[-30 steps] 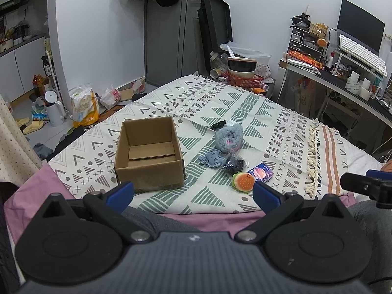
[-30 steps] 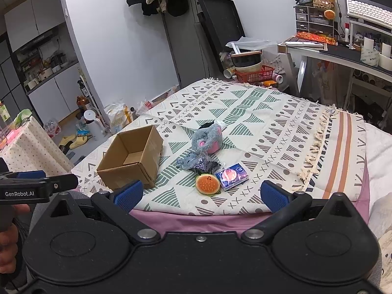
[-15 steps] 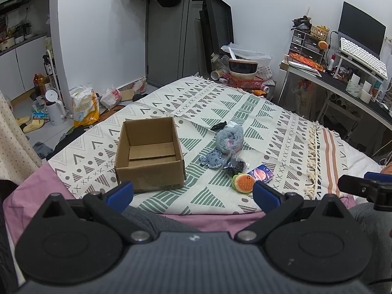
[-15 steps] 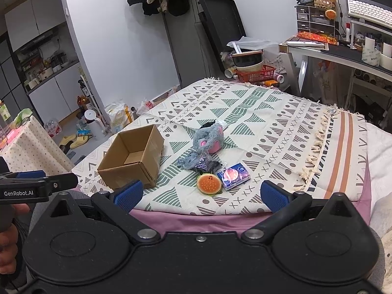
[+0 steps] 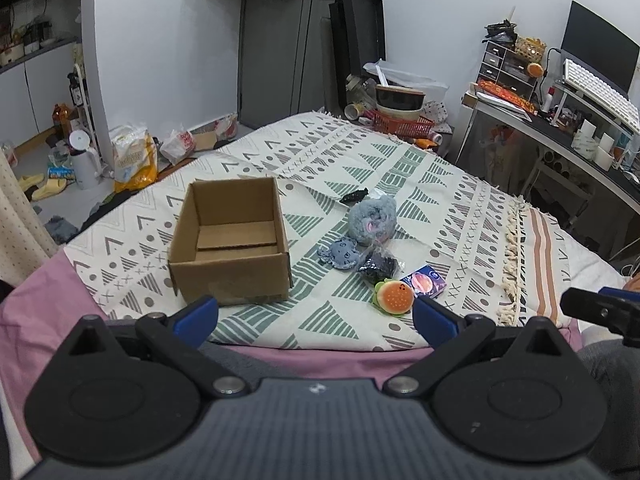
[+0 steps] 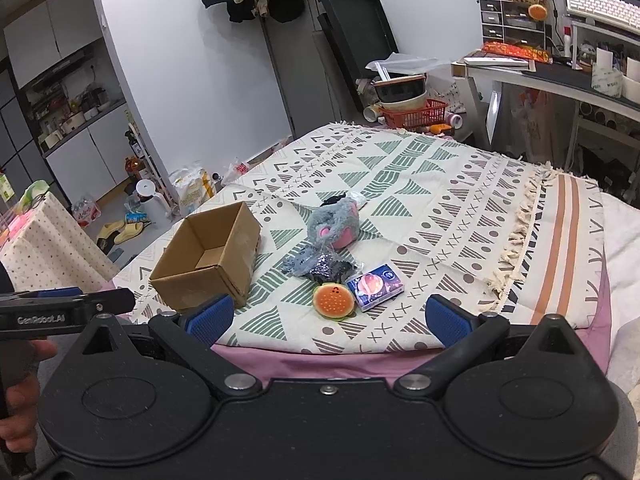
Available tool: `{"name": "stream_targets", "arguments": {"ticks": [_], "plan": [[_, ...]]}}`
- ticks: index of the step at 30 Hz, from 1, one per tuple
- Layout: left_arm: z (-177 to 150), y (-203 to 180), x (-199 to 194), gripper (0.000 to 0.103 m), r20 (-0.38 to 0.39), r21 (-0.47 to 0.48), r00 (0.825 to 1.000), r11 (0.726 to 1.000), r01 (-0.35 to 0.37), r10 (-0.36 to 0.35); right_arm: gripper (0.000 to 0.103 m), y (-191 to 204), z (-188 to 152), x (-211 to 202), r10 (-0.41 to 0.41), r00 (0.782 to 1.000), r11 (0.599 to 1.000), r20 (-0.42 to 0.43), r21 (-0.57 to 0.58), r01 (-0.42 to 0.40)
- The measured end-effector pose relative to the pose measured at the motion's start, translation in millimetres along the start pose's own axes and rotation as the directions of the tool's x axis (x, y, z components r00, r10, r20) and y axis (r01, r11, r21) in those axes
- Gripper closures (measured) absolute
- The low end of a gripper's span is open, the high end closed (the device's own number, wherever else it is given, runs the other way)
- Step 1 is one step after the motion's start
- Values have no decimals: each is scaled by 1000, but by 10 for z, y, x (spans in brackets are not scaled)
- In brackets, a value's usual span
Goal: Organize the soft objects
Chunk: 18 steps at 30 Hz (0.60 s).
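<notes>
Over the last second little has changed: both views have drifted only slightly, and nothing on the bed (image 5: 460, 204) has moved. The left gripper (image 5: 314, 314) and right gripper (image 6: 326, 316) hang released and empty at the bed's near edge. The cardboard box (image 5: 232, 240) sits empty; the grey plush (image 5: 372, 220), burger toy (image 5: 394, 297) and tissue pack (image 5: 425, 282) lie clustered just beside it, so sorting has likely not begun.
</notes>
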<state>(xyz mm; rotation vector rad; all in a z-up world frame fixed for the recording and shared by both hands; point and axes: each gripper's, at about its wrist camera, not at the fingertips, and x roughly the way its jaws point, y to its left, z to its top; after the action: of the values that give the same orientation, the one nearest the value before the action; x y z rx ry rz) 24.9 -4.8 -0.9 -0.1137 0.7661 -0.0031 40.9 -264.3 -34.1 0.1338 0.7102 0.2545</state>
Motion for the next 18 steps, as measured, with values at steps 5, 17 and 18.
{"name": "stream_targets", "arguments": {"ticks": [5, 17, 18], "plan": [[-9, -96, 219, 1, -14, -5, 1000, 1000, 13, -13, 0, -150, 12, 107, -16, 1000, 1000, 4, 8, 15], [0, -345, 725, 1, -36, 15, 999, 999, 40, -40, 0, -577, 42, 534, 5, 999, 987, -33, 160, 0], [3, -361, 761, 1, -35, 13, 998, 999, 43, -42, 0, -605, 41, 572, 6, 999, 985, -37, 171, 1]]}}
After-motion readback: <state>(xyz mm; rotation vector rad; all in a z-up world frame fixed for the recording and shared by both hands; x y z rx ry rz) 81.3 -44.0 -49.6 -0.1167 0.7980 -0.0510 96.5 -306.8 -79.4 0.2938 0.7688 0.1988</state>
